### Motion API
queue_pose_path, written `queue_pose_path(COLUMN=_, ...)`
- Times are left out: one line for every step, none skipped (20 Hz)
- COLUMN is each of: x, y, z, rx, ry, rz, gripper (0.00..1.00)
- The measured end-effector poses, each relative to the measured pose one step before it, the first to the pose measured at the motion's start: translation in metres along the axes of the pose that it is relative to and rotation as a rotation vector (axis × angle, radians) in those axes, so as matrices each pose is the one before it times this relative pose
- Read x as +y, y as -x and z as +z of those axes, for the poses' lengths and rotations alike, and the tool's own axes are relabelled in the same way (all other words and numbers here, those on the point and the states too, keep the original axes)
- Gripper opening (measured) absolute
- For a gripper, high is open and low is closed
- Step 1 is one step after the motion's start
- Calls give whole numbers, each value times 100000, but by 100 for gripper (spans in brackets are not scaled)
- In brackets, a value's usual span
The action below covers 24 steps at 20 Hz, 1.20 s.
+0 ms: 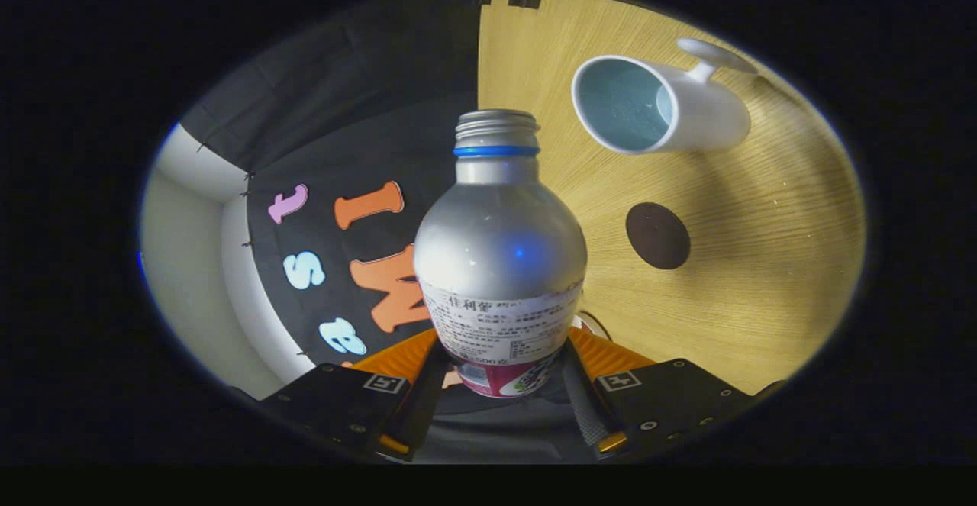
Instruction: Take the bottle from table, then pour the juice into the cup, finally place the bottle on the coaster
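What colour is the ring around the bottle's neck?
Blue ring, on the silver bottle; gripper view.

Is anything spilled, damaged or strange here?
No spill or damage stands out. The claw grips the uncapped bottle; the whole scene looks rotated, so the cup and coaster on the table appear sideways.

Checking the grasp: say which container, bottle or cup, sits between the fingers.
The silver bottle, capless, clamped between the gripper fingers; the white cup lies beyond on the table.
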<state>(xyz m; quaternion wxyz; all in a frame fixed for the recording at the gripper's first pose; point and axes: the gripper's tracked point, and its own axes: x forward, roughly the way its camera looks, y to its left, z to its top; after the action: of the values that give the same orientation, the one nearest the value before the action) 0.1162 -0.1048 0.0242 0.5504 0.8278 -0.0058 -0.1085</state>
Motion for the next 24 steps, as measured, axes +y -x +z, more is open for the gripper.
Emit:
queue_pose_path(x=231, y=40, z=149, rx=-399, ry=-1095, rz=151, gripper=76)
queue_pose_path(x=254, y=-156, z=147, rx=-343, ry=-664, rz=-4, gripper=76)
queue_pose_path(x=70, y=-90, z=200, rx=-477, ry=-310, rz=-139, gripper=76)
queue_pose_path(x=65, y=85, z=270, rx=-329, ry=-217, rz=-169, gripper=76)
queue_pose_path(x=210, y=-160, z=202, rx=-410, ry=-239, rz=8, gripper=76)
queue_pose_path(x=278, y=75, z=144, rx=-251, ry=-379, rz=193, gripper=76)
queue_pose_path(x=120, y=-50, z=99, rx=137, ry=-633, rz=-2, gripper=76)
queue_pose_path(x=121, y=-133, z=6, rx=7, ry=-384, rz=105, gripper=76)
queue_pose_path(x=-39, y=-237, z=-73, rx=185, ry=-236, rz=-406, gripper=76)
queue_pose_path(x=-137, y=-108, z=-5, rx=228, ry=-523, rz=-309, gripper=76)
queue_pose_path(x=90, y=-153, z=-58, rx=422, ry=-713, rz=64, gripper=76)
queue_pose_path(x=39, y=6, z=-139, rx=282, ry=-556, rz=-67, gripper=76)
queue_pose_path(x=-69, y=-130, z=-68, rx=202, ry=-217, rz=-189, gripper=76)
queue_pose_path(x=-202, y=-10, z=-107, rx=205, ry=-265, rz=-704, gripper=76)
queue_pose_path(x=-137, y=-222, z=-14, rx=112, ry=-403, rz=-415, gripper=76)
queue_pose_path(x=-26, y=-9, z=-29, rx=239, ry=-566, rz=-370, gripper=76)
queue_pose_path(x=-78, y=-95, z=25, rx=145, ry=-723, rz=-284, gripper=76)
queue_pose_path(x=-173, y=-165, z=-326, rx=-210, ry=-715, rz=119, gripper=76)
queue_pose_path(x=-88, y=-115, z=-74, rx=64, ry=-236, rz=-225, gripper=76)
queue_pose_path(x=35, y=-139, z=0, rx=61, ry=-45, rz=119, gripper=76)
queue_pose_path(x=-29, y=-38, z=50, rx=-65, ry=88, rz=90, gripper=76)
queue_pose_path(x=149, y=-44, z=-33, rx=-80, ry=-370, rz=132, gripper=76)
queue_pose_path(x=9, y=-23, z=112, rx=40, ry=-513, rz=98, gripper=76)
queue_pose_path(x=86, y=2, z=-149, rx=-7, ry=-605, rz=-125, gripper=76)
